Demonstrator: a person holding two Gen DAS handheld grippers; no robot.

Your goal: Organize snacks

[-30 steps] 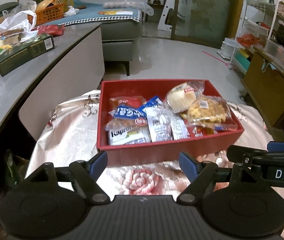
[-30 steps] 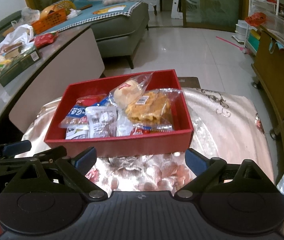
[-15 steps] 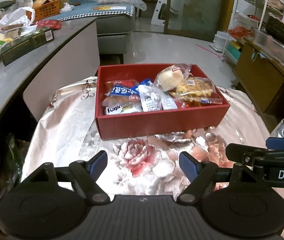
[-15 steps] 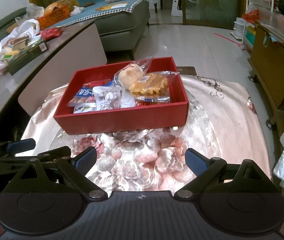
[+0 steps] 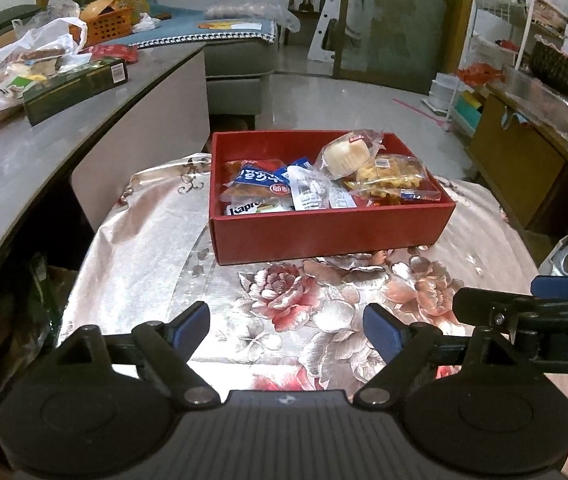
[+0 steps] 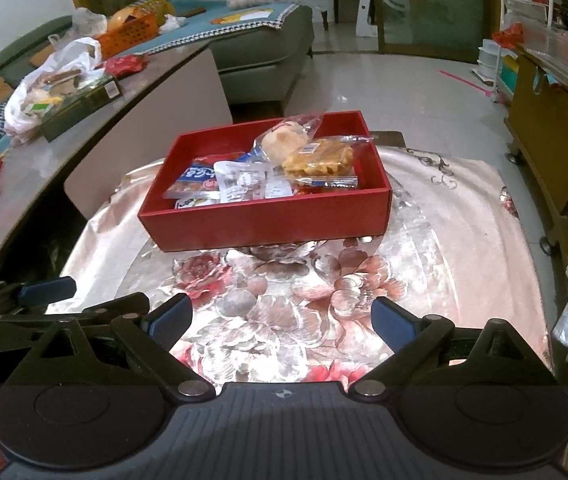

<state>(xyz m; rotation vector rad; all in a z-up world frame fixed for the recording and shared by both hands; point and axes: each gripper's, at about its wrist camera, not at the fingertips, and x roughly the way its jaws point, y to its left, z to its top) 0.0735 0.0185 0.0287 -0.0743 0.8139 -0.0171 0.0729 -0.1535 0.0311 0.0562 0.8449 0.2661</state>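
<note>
The red box [image 5: 328,232] sits on the table [image 5: 144,264], on a shiny cloth printed with pink roses, toward the far half of the cloth as both cameras look at it. Inside, the snacks are packed together: a round pale bun in clear wrap [image 5: 346,154] at about 1 o'clock within the box, with a bag of golden crisp pieces [image 5: 390,174] just beside it toward 3 o'clock. A blue packet [image 5: 258,180] lies toward 9 o'clock, a white sachet [image 5: 308,190] in the middle touching it, and a packet reading "Kapro" [image 5: 252,209] tucked against the near wall at 7 o'clock.

Both tools hang back on the near side of the cloth, well apart from the box. The left hand-held gripper [image 5: 286,326] has its blue-tipped fingers spread wide with nothing between them, and the right hand-held gripper [image 6: 282,316] is spread the same way, empty too. The right one's arm shows at 3 o'clock in the left view.

Off at 10 o'clock, a grey counter [image 5: 12,168] curves round, carrying a dark green carton [image 5: 74,90], a white plastic bag [image 5: 16,68] and an orange basket [image 5: 108,26]. A grey sofa [image 6: 260,60] stands at 12 o'clock, a wooden cabinet [image 5: 524,168] at 2 o'clock
</note>
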